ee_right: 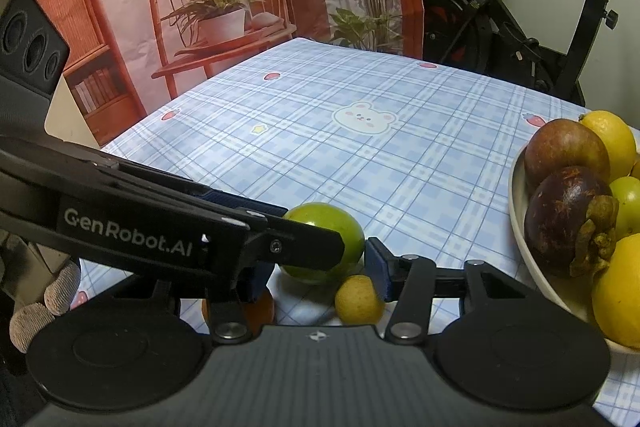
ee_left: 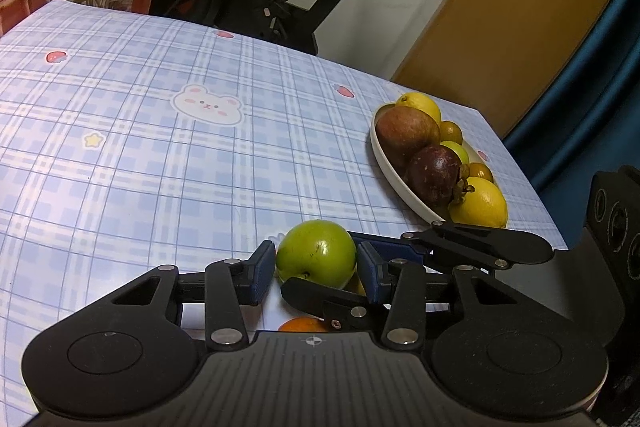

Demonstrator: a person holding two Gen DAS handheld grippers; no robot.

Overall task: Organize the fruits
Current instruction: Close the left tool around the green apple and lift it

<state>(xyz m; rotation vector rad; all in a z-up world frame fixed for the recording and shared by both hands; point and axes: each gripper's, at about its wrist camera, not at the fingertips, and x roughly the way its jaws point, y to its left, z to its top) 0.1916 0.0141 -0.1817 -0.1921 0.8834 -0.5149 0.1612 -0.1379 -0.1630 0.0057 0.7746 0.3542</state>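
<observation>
a: item one, round glossy green fruit [ee_left: 316, 253] on the blue plaid tablecloth [ee_left: 160, 147]?

b: pinched between the left gripper [ee_left: 316, 267] pads, ready for lifting, i'd judge.

a: right gripper [ee_right: 320, 267]?

b: spread around a small yellow fruit [ee_right: 358, 299], not touching. destination, likely the white oval dish [ee_left: 394, 183], nearby, already holding fruit.
</observation>
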